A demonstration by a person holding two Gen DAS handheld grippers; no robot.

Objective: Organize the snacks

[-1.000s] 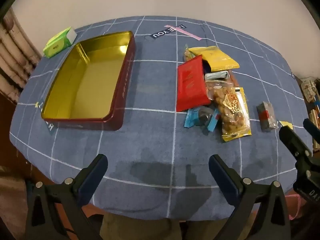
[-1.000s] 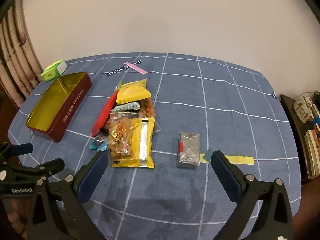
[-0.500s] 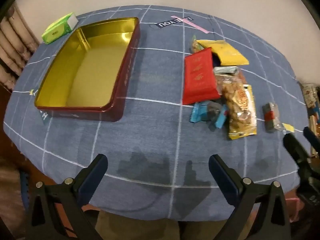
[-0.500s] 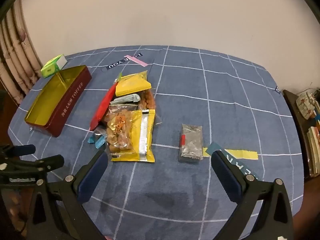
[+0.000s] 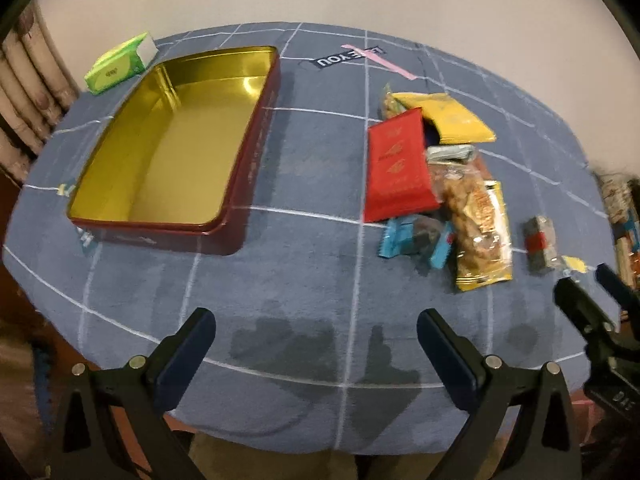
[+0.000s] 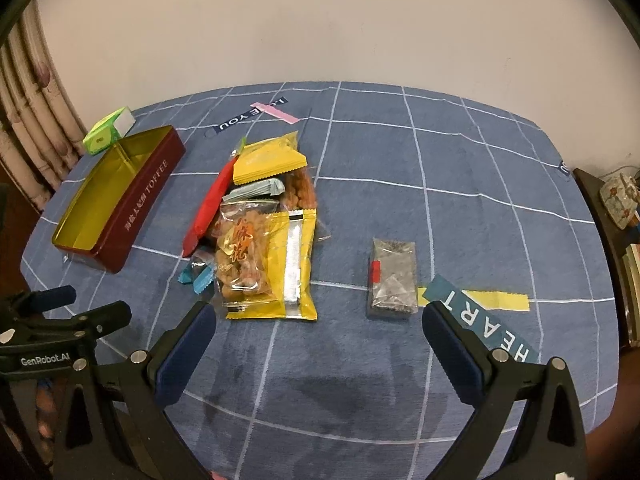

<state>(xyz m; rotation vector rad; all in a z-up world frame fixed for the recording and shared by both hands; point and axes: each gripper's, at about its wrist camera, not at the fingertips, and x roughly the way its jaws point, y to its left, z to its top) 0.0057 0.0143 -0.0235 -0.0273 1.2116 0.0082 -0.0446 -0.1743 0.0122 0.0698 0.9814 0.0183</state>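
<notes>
Fingers (image 6: 200, 332) spread empty; grey packet (image 6: 393, 277) lies lengthwise pointing away.

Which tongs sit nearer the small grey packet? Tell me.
Right. The right tongs hang open just short of the small grey packet, nearly in line with it. The left tongs hang open farther off, with the packet away to their right.

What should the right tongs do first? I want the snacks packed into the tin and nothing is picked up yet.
Probably ease the right tongs forward and down onto the small grey packet. They are open and empty, and that packet lies alone, nearest them, apart from the snack pile. The open tin is empty and ready; the left tongs are open too.
</notes>
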